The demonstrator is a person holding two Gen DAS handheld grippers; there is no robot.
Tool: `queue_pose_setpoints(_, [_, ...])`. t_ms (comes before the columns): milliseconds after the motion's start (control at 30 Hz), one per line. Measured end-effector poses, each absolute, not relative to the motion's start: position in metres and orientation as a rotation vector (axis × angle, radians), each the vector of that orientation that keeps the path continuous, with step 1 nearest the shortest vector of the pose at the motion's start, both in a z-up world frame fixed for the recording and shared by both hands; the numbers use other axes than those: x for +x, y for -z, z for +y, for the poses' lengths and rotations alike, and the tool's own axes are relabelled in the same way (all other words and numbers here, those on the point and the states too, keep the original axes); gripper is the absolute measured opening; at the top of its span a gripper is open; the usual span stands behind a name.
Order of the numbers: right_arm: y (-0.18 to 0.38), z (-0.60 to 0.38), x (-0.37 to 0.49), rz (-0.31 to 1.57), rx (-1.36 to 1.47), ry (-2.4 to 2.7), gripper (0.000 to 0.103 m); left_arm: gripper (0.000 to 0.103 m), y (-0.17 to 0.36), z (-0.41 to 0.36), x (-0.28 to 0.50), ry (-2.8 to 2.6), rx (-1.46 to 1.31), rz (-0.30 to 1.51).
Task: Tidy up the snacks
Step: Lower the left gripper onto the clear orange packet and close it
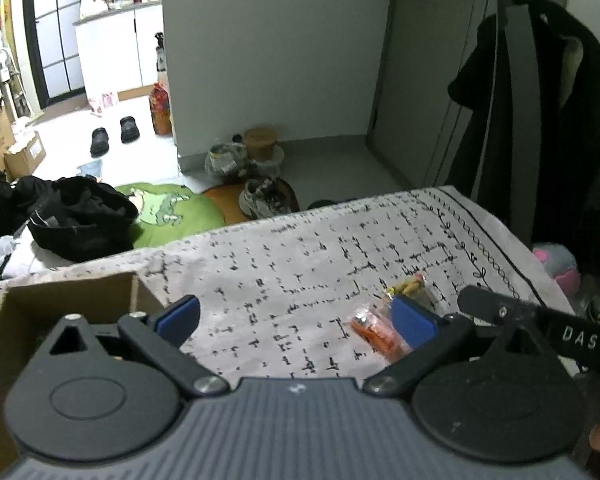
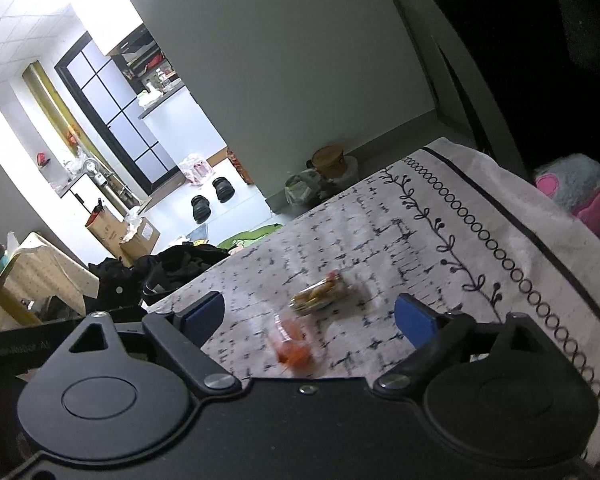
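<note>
Two clear snack packets lie on the patterned tablecloth (image 1: 300,248). One holds orange pieces (image 1: 374,330), the other yellowish pieces (image 1: 410,288). Both also show in the right wrist view, orange (image 2: 294,346) nearer and yellowish (image 2: 320,294) beyond it. My left gripper (image 1: 296,320) is open and empty, its right pad beside the orange packet. An open cardboard box (image 1: 52,300) sits at its left. My right gripper (image 2: 308,312) is open and empty, hovering with both packets between its fingers' line of sight.
The right gripper's black body (image 1: 540,320) reaches in at the right of the left wrist view. The table's far edge (image 1: 300,218) drops to a floor with shoes, bags and a green cushion (image 1: 164,208). A pink plush (image 2: 588,192) lies right of the table.
</note>
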State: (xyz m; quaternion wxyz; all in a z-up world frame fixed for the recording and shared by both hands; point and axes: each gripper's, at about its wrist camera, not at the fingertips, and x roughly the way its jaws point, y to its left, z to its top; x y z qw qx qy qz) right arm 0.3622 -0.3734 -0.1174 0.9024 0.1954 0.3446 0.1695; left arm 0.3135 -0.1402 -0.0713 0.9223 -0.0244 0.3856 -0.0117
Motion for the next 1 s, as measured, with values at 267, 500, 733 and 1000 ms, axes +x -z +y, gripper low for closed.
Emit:
queue_pose_setpoints(267, [0.133, -0.389, 0.378, 0.731, 0.436, -0.36, 0.081, 0.086, 0.096, -0.16, 0.336, 0.028, -0.068, 0.865])
queue_pose_setpoints(500, [0.143, -0.398, 0.382, 0.747, 0.48, -0.359, 0.074, 0.065, 0.117, -0.178, 0.354, 0.043, -0.085, 0.921])
queue_pose_setpoints(733, [0.147, -0.404, 0.392, 0.757, 0.515, -0.384, 0.07, 0.052, 0.134, -0.186, 0.369, 0.042, -0.125, 0.969])
queue_pose_setpoints(1000, [0.149, -0.403, 0.398, 0.757, 0.519, -0.39, 0.07, 0.046, 0.148, -0.2, 0.386, 0.054, -0.118, 1.049])
